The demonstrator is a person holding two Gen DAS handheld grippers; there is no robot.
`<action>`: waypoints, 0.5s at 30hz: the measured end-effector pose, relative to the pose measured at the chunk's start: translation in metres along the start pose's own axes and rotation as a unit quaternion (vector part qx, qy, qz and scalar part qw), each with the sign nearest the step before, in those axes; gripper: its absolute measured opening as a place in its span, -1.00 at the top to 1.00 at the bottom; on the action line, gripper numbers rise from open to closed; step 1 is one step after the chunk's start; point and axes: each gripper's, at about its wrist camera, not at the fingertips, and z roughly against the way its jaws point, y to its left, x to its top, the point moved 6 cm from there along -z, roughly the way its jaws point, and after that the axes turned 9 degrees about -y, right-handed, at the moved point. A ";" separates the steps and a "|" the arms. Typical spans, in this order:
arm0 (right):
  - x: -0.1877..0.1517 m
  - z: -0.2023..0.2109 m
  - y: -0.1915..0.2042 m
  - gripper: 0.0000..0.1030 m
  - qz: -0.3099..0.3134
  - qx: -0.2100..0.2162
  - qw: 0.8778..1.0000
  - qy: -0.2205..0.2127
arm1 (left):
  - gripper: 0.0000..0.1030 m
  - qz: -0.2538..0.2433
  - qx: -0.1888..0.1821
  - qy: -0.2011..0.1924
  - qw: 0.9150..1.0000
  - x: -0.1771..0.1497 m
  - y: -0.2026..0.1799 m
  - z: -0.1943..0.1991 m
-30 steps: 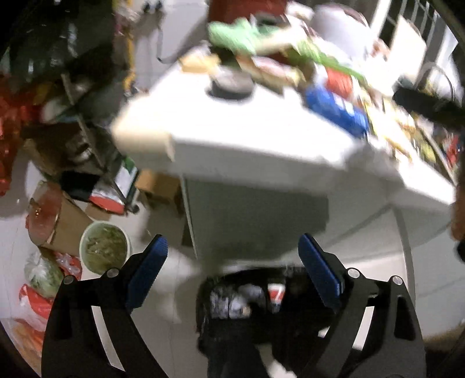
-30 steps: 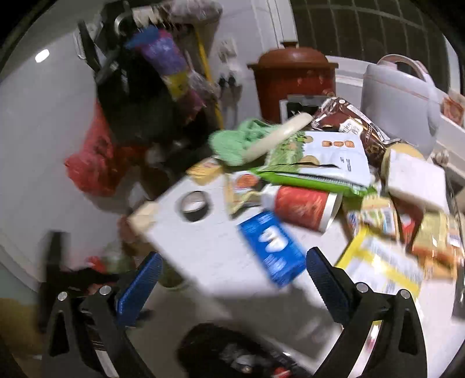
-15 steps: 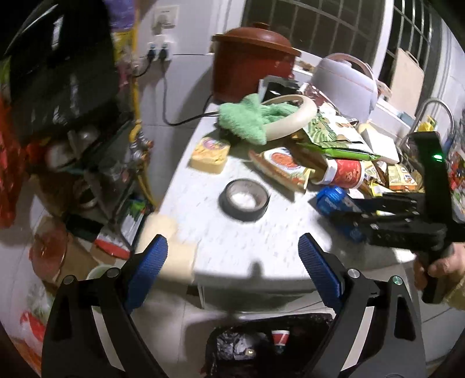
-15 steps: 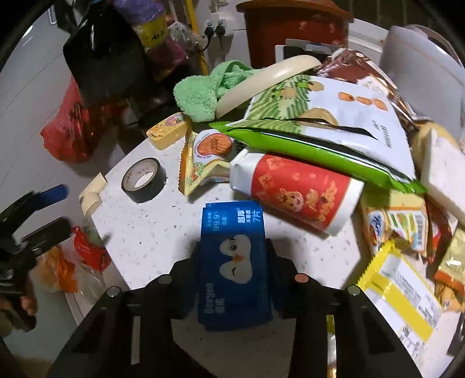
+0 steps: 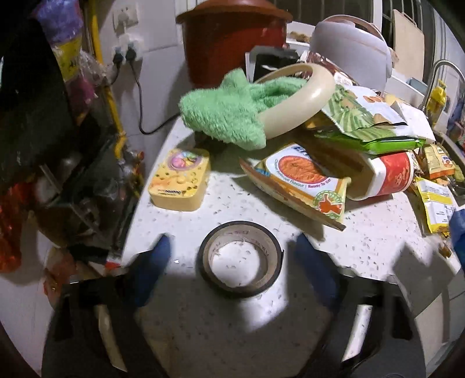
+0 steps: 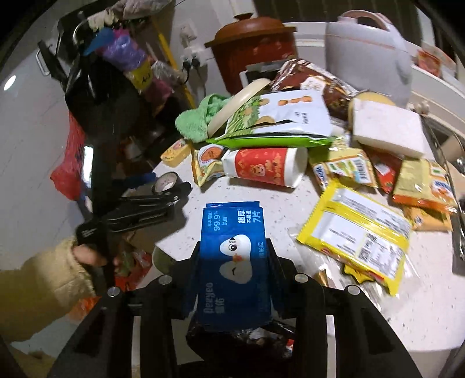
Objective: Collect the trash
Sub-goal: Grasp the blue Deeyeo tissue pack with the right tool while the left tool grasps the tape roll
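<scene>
Tape roll (image 5: 240, 263) lying flat between the left gripper (image 5: 232, 261) jaws, wipes pack riding in the right.
Left jaws have just been closing, flanking the roll without touching it yet; it is sitting dead ahead near the counter (image 5: 377, 232) edge. Right gripper (image 6: 232, 261) is clenching the blue wipes pack (image 6: 232, 256), long axis running along the fingers, over the black bin bag (image 6: 241, 340) below.

A white speckled stone countertop (image 5: 377, 241) fills the centre; white tiled wall (image 5: 157, 58) with plugged-in sockets (image 5: 128, 49) stands upper left, barred dark window (image 5: 375, 11) upper right.
</scene>
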 end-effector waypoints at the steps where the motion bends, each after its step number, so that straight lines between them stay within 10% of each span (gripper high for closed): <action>1: 0.000 0.000 -0.001 0.22 -0.003 -0.001 1.000 -0.002 | 0.00 0.000 0.001 -0.003 1.000 0.001 0.001 0.000; 15: -0.014 0.037 0.009 0.22 -0.003 0.030 1.000 0.009 | 0.05 -0.004 -0.109 -0.006 0.994 -0.015 -0.036 0.089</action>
